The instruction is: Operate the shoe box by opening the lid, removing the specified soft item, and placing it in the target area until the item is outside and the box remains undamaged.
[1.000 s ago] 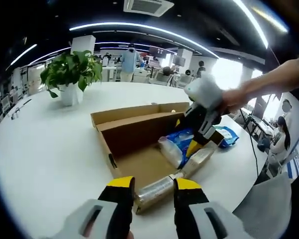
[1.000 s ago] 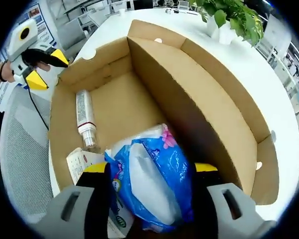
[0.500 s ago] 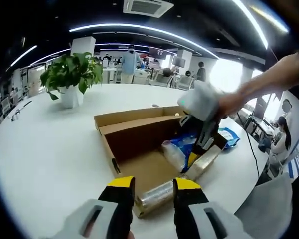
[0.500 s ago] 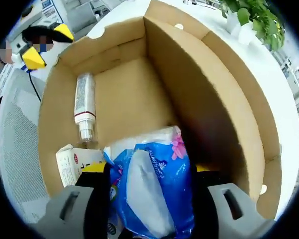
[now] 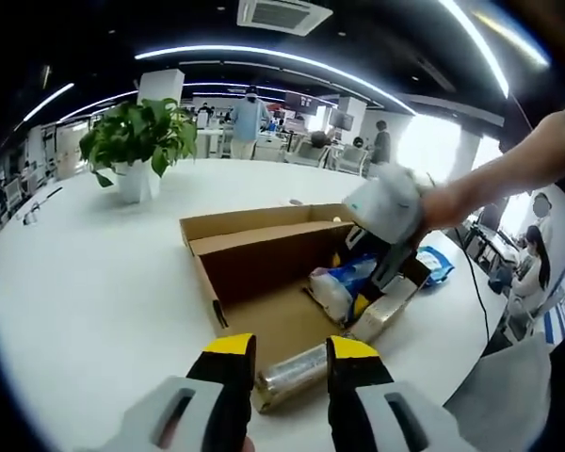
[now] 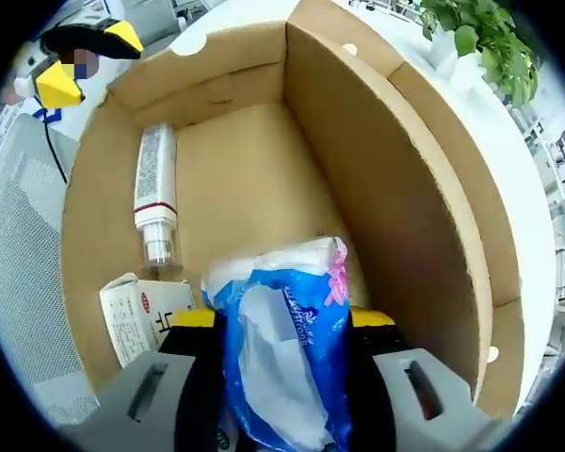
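Already the shoe box (image 6: 424,198) lies open; the right gripper (image 6: 281,325) is clamped on the blue tissue pack (image 6: 282,348), low inside near one end wall. Lifting out and placing remain. The left gripper (image 5: 281,347) hovers apart, holding nothing.

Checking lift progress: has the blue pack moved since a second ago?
Yes. In the left gripper view the blue pack, held by the right gripper, shifted slightly toward the box's back wall.

Open-plan office: desks (image 5: 264,143), ceiling AC (image 5: 284,13), strip lights (image 5: 264,53).
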`<state>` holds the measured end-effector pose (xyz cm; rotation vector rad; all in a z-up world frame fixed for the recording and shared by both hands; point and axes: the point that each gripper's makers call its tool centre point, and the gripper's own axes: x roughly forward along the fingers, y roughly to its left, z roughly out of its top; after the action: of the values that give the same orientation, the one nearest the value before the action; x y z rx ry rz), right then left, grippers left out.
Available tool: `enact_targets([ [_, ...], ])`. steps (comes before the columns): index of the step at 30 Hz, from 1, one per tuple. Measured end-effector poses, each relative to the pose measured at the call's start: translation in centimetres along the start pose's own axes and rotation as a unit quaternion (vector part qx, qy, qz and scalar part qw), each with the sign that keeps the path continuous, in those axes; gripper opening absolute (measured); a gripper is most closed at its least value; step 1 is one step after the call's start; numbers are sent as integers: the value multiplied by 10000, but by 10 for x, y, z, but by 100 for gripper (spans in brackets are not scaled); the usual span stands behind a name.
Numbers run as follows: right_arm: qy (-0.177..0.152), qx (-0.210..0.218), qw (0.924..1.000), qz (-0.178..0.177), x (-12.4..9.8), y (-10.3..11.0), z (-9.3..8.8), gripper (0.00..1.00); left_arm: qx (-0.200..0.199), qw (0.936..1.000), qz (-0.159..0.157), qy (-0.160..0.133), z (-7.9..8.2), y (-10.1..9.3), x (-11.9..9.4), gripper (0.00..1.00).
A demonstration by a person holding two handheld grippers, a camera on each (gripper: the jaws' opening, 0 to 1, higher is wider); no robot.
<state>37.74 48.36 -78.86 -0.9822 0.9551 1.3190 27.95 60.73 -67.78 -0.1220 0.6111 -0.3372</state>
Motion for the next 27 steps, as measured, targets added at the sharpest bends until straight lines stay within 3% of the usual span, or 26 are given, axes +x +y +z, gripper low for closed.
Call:
enact_targets([
  [7,-107,-126,9997,-173,-7,1,4,31,53,10000,7,-42,0,-2,-3,31],
  [27,-702,-38,9959,-570,-44,-5,27,29,124,9999,-56,-99,2,-8,-2,31],
])
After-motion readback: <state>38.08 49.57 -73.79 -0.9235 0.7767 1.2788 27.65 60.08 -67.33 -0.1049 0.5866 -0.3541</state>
